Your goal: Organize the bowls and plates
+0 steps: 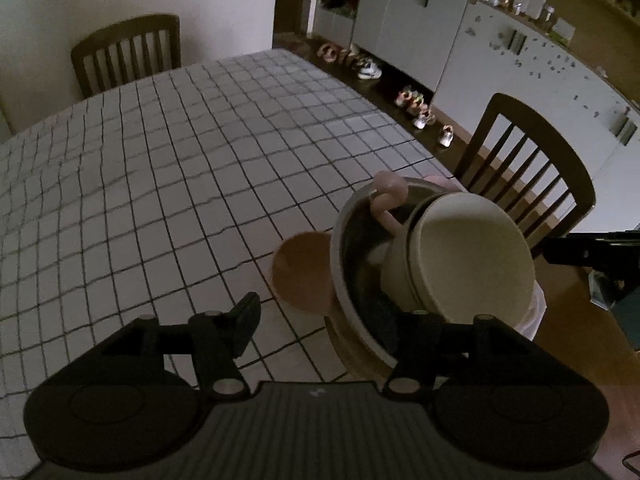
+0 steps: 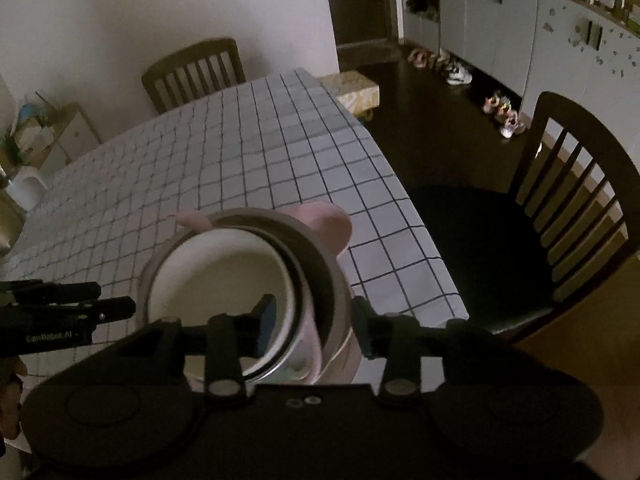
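Observation:
A cream bowl (image 1: 472,252) sits nested in a wider grey bowl (image 1: 352,264), with a pink animal-shaped dish (image 1: 386,196) behind them. A tan plate (image 1: 300,272) lies flat under or beside the stack on the checked tablecloth. My left gripper (image 1: 324,320) is open, left of the stack, its right finger at the grey bowl's rim. In the right wrist view my right gripper (image 2: 312,324) straddles the near side of the stack: one finger inside the cream bowl (image 2: 216,276), the other outside the grey bowl (image 2: 320,260). Contact is unclear.
The checked tablecloth (image 1: 180,168) covers the table, whose right edge (image 2: 400,200) drops off near the stack. A dark wooden chair (image 2: 560,208) stands at the right, another (image 1: 128,52) at the far end. Shoes and cabinets line the far wall.

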The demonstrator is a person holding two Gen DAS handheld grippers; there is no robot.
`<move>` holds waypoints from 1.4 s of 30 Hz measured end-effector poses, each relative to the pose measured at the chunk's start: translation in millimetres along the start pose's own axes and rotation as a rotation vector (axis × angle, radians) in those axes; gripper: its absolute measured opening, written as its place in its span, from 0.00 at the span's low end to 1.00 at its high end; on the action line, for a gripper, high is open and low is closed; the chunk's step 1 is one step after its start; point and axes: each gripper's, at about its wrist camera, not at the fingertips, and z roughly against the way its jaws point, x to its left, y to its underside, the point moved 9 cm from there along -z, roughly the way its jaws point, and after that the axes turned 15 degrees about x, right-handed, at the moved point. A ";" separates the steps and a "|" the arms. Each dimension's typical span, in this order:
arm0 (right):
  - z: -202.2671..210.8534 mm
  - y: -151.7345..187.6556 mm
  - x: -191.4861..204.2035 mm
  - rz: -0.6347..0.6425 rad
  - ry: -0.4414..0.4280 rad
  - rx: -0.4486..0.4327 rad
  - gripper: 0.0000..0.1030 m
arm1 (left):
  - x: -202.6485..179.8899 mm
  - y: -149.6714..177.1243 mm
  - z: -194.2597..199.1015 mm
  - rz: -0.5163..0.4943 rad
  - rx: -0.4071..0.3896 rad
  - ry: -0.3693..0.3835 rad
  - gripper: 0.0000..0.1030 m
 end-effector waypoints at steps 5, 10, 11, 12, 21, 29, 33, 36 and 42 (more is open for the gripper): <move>15.4 9.8 16.2 0.010 -0.010 -0.061 0.54 | -0.8 9.3 23.2 -0.013 -0.049 -0.010 0.67; 28.6 19.2 33.5 0.078 -0.015 -0.109 0.69 | -10.4 18.1 41.2 -0.025 -0.087 -0.016 0.70; 31.0 21.0 36.6 0.091 -0.018 -0.116 0.70 | -13.1 20.0 44.6 -0.024 -0.097 -0.016 0.72; 33.5 22.6 38.9 0.102 -0.022 -0.124 0.73 | -15.5 21.6 48.2 -0.021 -0.106 -0.016 0.74; 53.7 37.0 42.9 0.151 -0.072 -0.166 0.93 | -46.4 36.7 75.0 0.010 -0.180 -0.033 0.77; 73.3 54.3 33.4 0.176 -0.081 -0.215 1.00 | -72.6 47.9 85.9 0.042 -0.217 -0.060 1.00; 82.5 58.0 29.6 0.199 -0.069 -0.239 1.00 | -79.0 54.9 86.6 0.074 -0.210 -0.077 1.00; 87.3 60.9 28.6 0.208 -0.079 -0.244 1.00 | -82.7 60.8 87.8 0.091 -0.202 -0.098 1.00; 93.4 69.9 28.9 0.211 -0.101 -0.248 1.00 | -89.3 73.3 97.9 0.133 -0.202 -0.126 1.00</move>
